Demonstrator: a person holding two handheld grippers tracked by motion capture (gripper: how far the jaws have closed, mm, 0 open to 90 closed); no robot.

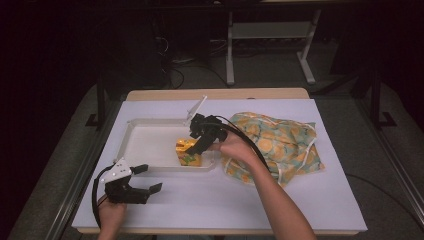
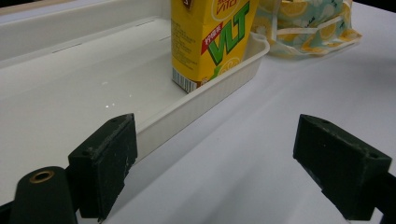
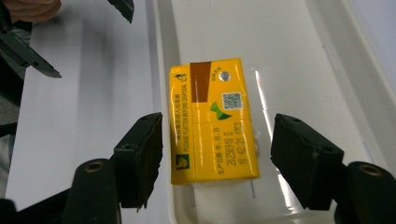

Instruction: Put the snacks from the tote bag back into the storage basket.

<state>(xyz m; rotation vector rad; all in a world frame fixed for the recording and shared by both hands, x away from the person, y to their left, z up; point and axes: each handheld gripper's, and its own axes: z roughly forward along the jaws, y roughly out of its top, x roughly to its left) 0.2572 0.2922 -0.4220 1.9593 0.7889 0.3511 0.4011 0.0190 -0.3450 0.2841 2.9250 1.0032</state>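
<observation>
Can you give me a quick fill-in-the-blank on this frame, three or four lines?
1. The yellow drink carton stands inside the white ____.
2. The right gripper has its jaws ____ on either side of the carton's top.
3. The left gripper hovers over the table, holding ____.
4. The patterned cloth bag lies to the ____ of the tray in the high view.

Missing words: tray; open; nothing; right
</observation>
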